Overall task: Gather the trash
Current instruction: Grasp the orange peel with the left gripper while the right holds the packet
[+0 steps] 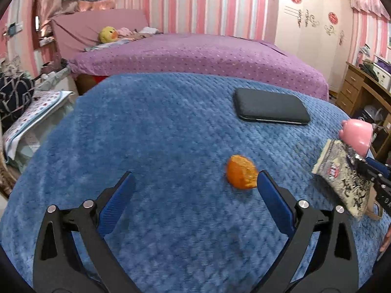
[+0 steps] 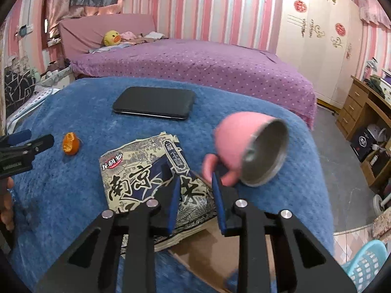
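An orange peel (image 1: 242,175) lies on the blue blanket (image 1: 158,134); it also shows in the right wrist view (image 2: 70,144). My left gripper (image 1: 195,183) is open, the peel just beyond its right fingertip. A printed snack wrapper (image 2: 146,183) lies by the blanket's right edge, also seen in the left wrist view (image 1: 342,178). My right gripper (image 2: 195,183) is partly closed, its left finger over the wrapper. Its right finger touches the handle of a tipped pink cup (image 2: 251,146). Whether it grips anything is unclear.
A black phone (image 1: 271,108) lies on the far part of the blanket. A purple bed (image 1: 195,53) stands behind. A cardboard box (image 2: 207,251) sits below my right gripper. A wooden desk (image 2: 366,112) and a light blue basket (image 2: 366,266) are at the right.
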The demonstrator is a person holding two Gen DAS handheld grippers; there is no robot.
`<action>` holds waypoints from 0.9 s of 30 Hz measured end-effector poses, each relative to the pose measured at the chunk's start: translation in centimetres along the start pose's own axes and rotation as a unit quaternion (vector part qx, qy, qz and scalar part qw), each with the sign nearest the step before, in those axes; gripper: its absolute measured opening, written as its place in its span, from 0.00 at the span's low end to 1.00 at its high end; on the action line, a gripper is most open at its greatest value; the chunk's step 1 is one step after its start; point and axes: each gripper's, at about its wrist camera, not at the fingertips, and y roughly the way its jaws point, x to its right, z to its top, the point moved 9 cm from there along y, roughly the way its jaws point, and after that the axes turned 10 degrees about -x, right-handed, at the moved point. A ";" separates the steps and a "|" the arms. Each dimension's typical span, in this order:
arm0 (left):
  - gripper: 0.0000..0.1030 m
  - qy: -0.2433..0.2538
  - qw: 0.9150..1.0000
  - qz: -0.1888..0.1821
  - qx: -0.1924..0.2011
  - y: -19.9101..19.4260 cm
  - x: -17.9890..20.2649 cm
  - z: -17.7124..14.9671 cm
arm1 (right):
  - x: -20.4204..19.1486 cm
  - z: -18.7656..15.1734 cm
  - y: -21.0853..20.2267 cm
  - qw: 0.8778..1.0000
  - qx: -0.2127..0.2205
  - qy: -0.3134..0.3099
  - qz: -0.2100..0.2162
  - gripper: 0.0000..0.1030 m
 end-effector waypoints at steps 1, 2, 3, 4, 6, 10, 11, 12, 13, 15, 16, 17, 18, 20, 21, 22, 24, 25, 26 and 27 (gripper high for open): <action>0.91 0.004 1.000 -0.005 -0.002 0.3 0.5 0.1 | 0.6 -0.3 -0.2 1.000 -0.001 0.004 0.000 0.25; 0.90 0.006 1.000 -0.013 -0.004 0.5 1.0 0.4 | 1.1 -0.4 -0.3 1.000 -0.002 0.005 -0.001 0.25; 0.89 0.008 1.000 -0.019 -0.005 0.6 1.3 0.5 | 1.4 -0.6 -0.3 1.000 -0.003 0.005 -0.003 0.25; 0.87 0.010 1.000 -0.025 -0.007 0.9 1.8 0.7 | 1.7 -0.8 -0.4 1.000 -0.003 0.004 -0.003 0.25; 0.79 0.019 0.999 -0.027 -0.016 1.7 2.6 0.7 | 2.1 -1.0 -0.5 1.000 -0.003 0.001 -0.002 0.25; 0.56 0.033 0.997 -0.033 -0.054 3.6 3.8 0.3 | 2.5 -1.2 -0.7 1.000 -0.001 -0.001 0.002 0.25; 0.54 0.036 0.997 -0.036 -0.061 4.0 4.0 0.2 | 2.6 -1.2 -0.8 1.000 -0.001 -0.002 0.002 0.25; 0.48 0.038 0.996 -0.039 -0.066 4.2 4.1 0.1 | 2.7 -1.2 -0.7 1.000 -0.001 -0.004 0.003 0.25; 0.38 0.040 0.996 -0.044 -0.073 4.5 4.3 0.0 | 2.6 -1.3 -0.6 1.000 -0.002 -0.005 0.004 0.25; 0.29 0.040 0.995 -0.050 -0.074 4.6 4.4 0.0 | 2.6 -1.5 -0.3 1.000 -0.007 -0.006 0.003 0.25; 0.28 0.039 0.995 -0.053 -0.073 4.6 4.5 0.0 | 2.7 -1.6 -0.3 1.000 -0.008 -0.006 0.003 0.25; 0.27 0.039 0.995 -0.052 -0.072 4.5 4.5 0.0 | 2.8 -1.7 -0.2 1.000 -0.008 -0.006 0.002 0.25; 0.26 0.038 0.995 -0.054 -0.069 4.4 4.5 0.0 | 2.8 -1.8 -0.2 1.000 -0.008 -0.006 0.002 0.25; 0.25 0.036 0.996 -0.057 -0.062 4.0 4.3 0.1 | 2.9 -1.9 -0.5 1.000 -0.006 -0.004 0.003 0.25; 0.25 0.035 0.996 -0.057 -0.056 3.7 4.3 0.1 | 2.9 -1.9 -0.5 1.000 -0.005 -0.003 0.003 0.25; 0.25 0.032 0.997 -0.056 -0.050 3.3 4.2 0.2 | 3.0 -2.0 -0.7 1.000 -0.004 -0.003 0.003 0.25; 0.25 0.030 0.997 -0.051 -0.039 2.6 4.0 0.3 | 3.2 -2.1 -1.0 1.000 -0.002 -0.004 0.001 0.25; 0.25 0.030 0.998 -0.049 -0.033 2.2 4.0 0.4 | 3.2 -2.2 -1.2 1.000 -0.002 -0.004 -0.001 0.25; 0.25 0.031 0.998 -0.047 -0.027 1.6 4.1 0.4 | 3.3 -2.2 -1.5 1.000 0.000 -0.004 -0.003 0.25; 0.25 0.032 0.998 -0.046 -0.023 1.2 4.0 0.4 | 3.4 -2.2 -1.7 1.000 0.001 -0.004 -0.004 0.25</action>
